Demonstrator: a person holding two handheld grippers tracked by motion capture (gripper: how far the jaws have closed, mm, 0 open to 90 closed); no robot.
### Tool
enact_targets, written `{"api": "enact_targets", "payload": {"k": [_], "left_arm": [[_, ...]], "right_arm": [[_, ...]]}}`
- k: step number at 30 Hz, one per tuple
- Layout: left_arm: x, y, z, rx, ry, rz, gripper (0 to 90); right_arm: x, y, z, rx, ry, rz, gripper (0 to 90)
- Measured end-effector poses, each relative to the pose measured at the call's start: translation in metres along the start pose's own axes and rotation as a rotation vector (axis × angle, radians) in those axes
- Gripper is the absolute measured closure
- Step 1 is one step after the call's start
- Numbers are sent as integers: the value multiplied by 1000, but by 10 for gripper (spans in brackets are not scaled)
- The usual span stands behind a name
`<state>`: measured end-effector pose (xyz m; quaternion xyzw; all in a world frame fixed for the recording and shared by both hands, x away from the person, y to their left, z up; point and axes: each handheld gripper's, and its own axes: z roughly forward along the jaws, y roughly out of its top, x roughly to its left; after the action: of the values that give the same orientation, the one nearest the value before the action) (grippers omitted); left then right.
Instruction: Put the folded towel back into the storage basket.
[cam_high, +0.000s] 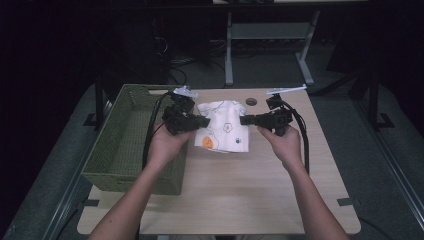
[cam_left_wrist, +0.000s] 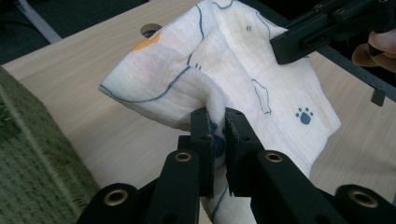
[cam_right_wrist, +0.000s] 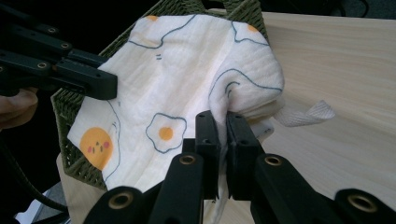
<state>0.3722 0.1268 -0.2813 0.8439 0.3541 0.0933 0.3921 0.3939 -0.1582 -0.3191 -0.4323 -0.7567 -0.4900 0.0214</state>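
Two tools (cam_high: 207, 121) (cam_high: 243, 120), unlabelled egg-print cloth (cam_high: 226, 125)

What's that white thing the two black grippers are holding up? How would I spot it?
Start at the wooden table; a green woven basket sits at its left. Just right of the basket, the left gripper and right gripper pinch a white cloth between them. It is soft and printed with fried eggs and a paw print.
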Motion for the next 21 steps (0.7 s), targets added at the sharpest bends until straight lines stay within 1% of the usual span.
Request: {"api": "enact_targets", "payload": {"k": [1,2,4,7,12,13,14,20,21], "left_arm": [[1,0,-3,-1,1,4,838],[4,0,-7,-2,4,6,838],[5,0,-9,4,9,9,838],[11,0,-19,-2,19,1,838],[18,-1,-32,-11,28,5,837],[18,-1,-32,-11,28,5,837],[21,-2,-36,-16,29,-1,837],[29,-5,-50,-17,46,-5,837],[29,-5,-50,-17,46,-5,838]], "right_arm": [[0,0,0,0,0,0,850],[4,4,3,2,2,-4,850],[5,6,4,2,2,-7,850],[13,14,8,4,6,-21,850],[23,23,15,14,7,-43,850],[25,25,16,14,9,-42,850],[27,27,17,16,10,-44,850],[39,36,26,23,16,-61,849],[39,36,26,23,16,-61,849]]}}
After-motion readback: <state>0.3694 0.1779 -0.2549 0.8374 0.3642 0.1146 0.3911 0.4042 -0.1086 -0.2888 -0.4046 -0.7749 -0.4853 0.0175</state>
